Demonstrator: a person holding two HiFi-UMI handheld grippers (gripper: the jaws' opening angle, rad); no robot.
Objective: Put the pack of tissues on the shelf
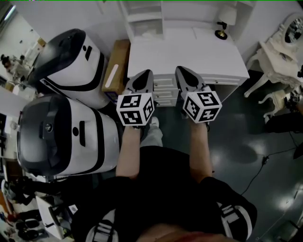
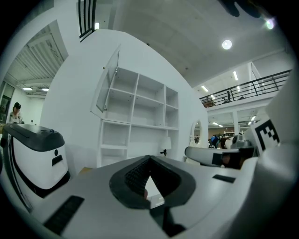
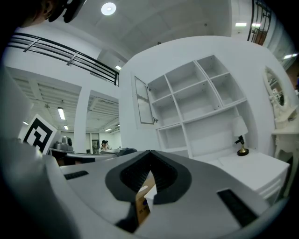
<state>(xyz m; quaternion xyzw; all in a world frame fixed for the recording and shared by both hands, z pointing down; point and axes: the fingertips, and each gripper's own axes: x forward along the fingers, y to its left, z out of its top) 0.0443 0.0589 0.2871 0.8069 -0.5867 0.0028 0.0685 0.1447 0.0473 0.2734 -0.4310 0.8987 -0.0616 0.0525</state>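
Observation:
No pack of tissues shows in any view. The white shelf unit (image 1: 142, 14) stands at the back of a white desk (image 1: 189, 52), with open, empty compartments (image 3: 196, 107) and one glass door ajar (image 2: 106, 79). My left gripper (image 1: 146, 72) and right gripper (image 1: 181, 68) are held side by side in front of the desk, pointing at it. In the left gripper view the jaws meet at their tips (image 2: 149, 158), shut with nothing between them. The right gripper (image 3: 150, 151) is likewise shut and empty.
A small lamp (image 1: 222, 21) stands on the desk's right rear corner. A brown cardboard box (image 1: 116, 66) sits left of the desk. Two large white-and-black machines (image 1: 71, 56) (image 1: 61, 137) fill the left side. An ornate white table (image 1: 279, 52) is at the right, with cables on the dark floor (image 1: 255, 175).

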